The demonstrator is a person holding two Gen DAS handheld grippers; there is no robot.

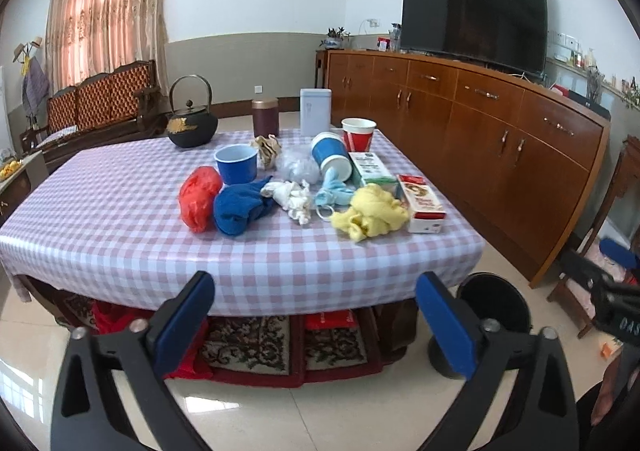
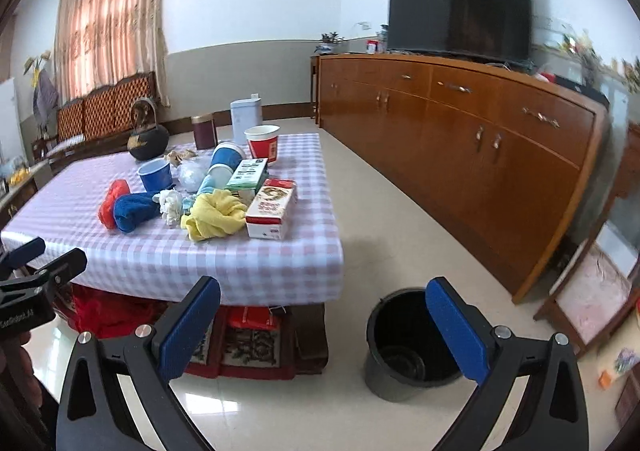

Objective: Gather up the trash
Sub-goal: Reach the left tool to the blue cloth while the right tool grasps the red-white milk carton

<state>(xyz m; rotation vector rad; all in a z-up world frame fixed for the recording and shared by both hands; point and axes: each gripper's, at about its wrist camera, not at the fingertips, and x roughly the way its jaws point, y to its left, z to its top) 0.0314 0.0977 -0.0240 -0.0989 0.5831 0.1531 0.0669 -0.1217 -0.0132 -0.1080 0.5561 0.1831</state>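
Observation:
A low table with a checked cloth (image 1: 120, 251) (image 2: 160, 263) carries scattered rubbish: a red plastic bag (image 1: 198, 197) (image 2: 110, 203), a blue cloth (image 1: 240, 207) (image 2: 132, 211), white crumpled tissue (image 1: 292, 197) (image 2: 170, 203), a yellow cloth (image 1: 370, 215) (image 2: 214, 217), a red-and-white carton (image 1: 422, 203) (image 2: 272, 209), a green-and-white carton (image 1: 370, 167) (image 2: 248, 175), a tipped blue cup (image 1: 330, 155) and a light blue mask (image 1: 334, 193). My left gripper (image 1: 316, 315) stands open before the table's near edge, holding nothing. My right gripper (image 2: 324, 323) is open too, empty, beside a black bin (image 2: 408, 347) (image 1: 494, 307) on the floor.
An upright blue cup (image 1: 236, 163), a red paper cup (image 1: 358, 133), a black kettle (image 1: 190, 127), a brown canister (image 1: 265, 117) and a white tin (image 1: 315, 111) stand farther back. A long wooden sideboard (image 1: 500, 139) with a television (image 1: 474, 15) runs along the right. A wooden chair (image 2: 592, 291) stands at far right.

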